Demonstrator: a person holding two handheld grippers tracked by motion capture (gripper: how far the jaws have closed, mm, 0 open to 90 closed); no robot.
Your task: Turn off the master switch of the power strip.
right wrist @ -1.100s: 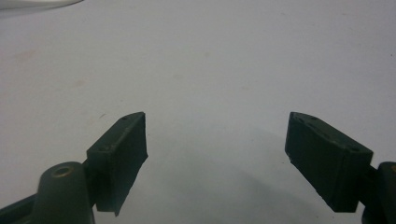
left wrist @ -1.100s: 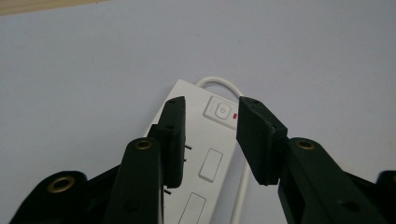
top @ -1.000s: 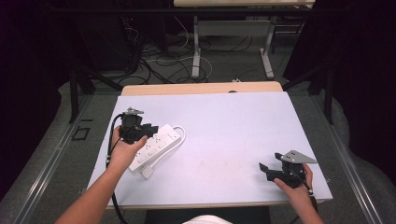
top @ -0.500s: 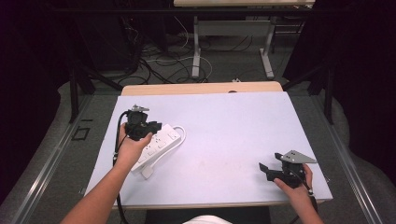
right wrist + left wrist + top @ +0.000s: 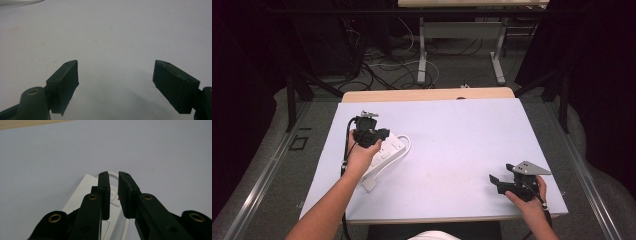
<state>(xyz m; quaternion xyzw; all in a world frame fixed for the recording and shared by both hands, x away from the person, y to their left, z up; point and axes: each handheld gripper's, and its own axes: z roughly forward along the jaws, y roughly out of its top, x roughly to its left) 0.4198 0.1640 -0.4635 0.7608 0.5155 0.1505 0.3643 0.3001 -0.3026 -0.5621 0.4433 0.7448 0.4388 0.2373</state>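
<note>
White table (image 5: 452, 145), dark room. Power strip (image 5: 387, 152) at 9 o'clock, rigid, light, smooth; grip across its narrow body. Left gripper (image 5: 113, 192) above it, jaws nearly closed, empty. Right gripper (image 5: 115, 82) at 4 o'clock, jaws wide.

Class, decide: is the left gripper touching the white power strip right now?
Cannot tell. In the left gripper view, the left gripper holds its nearly closed jaws over the power strip, but no view plainly shows contact or a gap beneath them.

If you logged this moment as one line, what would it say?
left gripper: over power strip, jaws nearly closed, nothing held | right gripper: open, low over white table | strip: lying flat
</note>
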